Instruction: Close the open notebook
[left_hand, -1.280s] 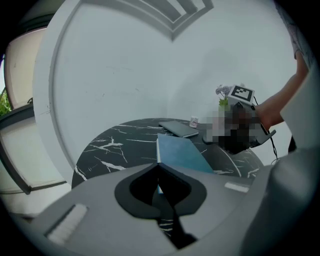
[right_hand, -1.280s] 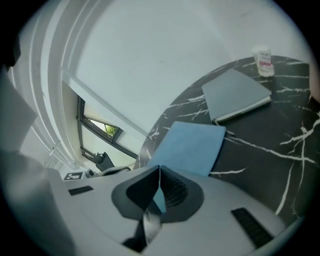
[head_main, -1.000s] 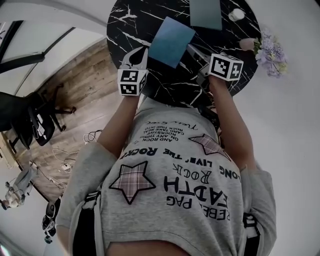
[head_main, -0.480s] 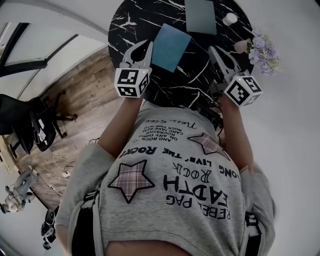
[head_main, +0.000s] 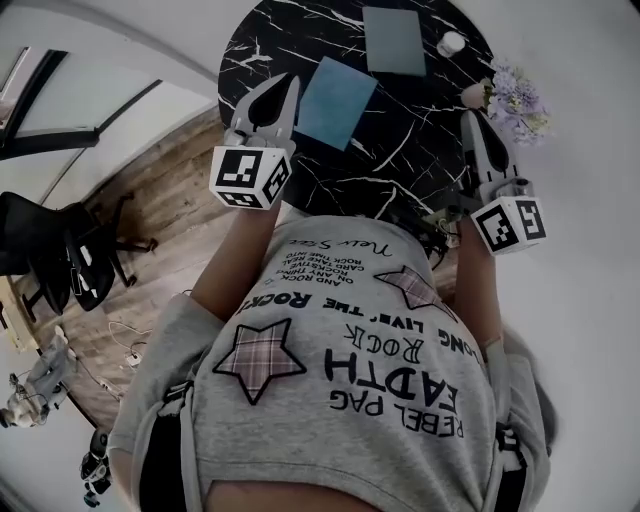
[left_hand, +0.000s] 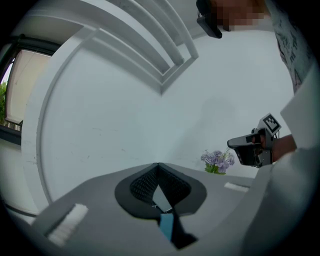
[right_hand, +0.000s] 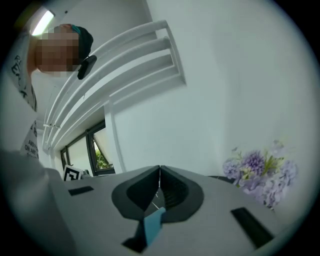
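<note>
Left gripper shut, head view: blue notebook

Grey T-shirt, plaid stars, black lettering, grey left gripper, right gripper, black-and-white marker cubes

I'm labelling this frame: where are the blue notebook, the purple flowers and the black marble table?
blue notebook (head_main: 335, 100), head view, middle of its cover.
purple flowers (head_main: 515, 100), head view, blossom cluster.
black marble table (head_main: 400, 150), head view, bare top.
</note>
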